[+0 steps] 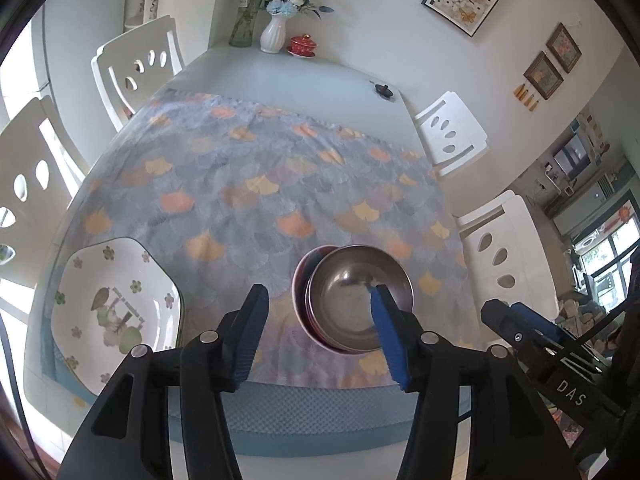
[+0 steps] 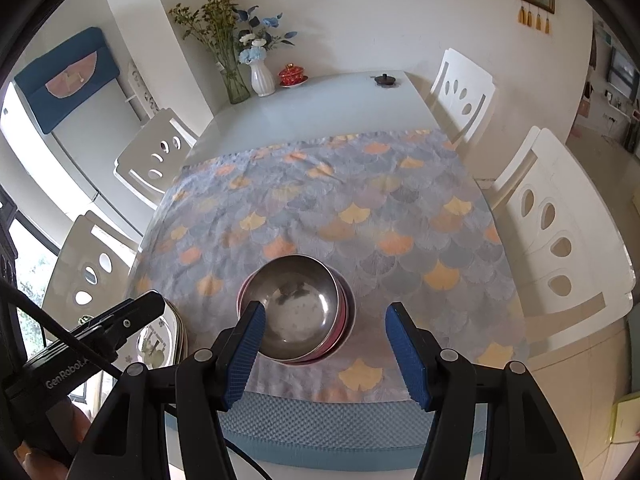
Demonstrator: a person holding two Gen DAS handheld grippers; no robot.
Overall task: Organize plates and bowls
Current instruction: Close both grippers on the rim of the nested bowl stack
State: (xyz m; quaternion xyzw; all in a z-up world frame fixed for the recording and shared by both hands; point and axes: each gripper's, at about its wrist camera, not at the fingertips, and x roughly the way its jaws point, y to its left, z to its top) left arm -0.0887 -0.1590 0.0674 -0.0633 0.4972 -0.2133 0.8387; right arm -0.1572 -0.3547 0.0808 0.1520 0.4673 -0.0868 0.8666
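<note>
A steel bowl [image 1: 358, 300] sits nested in a pink bowl [image 1: 299, 292] on the patterned cloth near the table's front edge. It also shows in the right wrist view [image 2: 298, 306], with the pink bowl's rim [image 2: 348, 316] around it. A white floral plate [image 1: 116, 312] lies at the front left; its edge shows in the right wrist view [image 2: 174, 332]. My left gripper [image 1: 320, 300] is open and empty above the table's front, just left of the bowls. My right gripper [image 2: 326, 314] is open and empty above the bowls' right side.
A patterned cloth [image 2: 360, 208] covers the near half of the table [image 2: 320, 100]. At the far end stand a glass vase [image 2: 234, 80], a white vase [image 2: 262, 78], a red lidded cup [image 2: 292, 75] and a dark lid [image 2: 385, 80]. White chairs [image 2: 560, 232] flank both sides.
</note>
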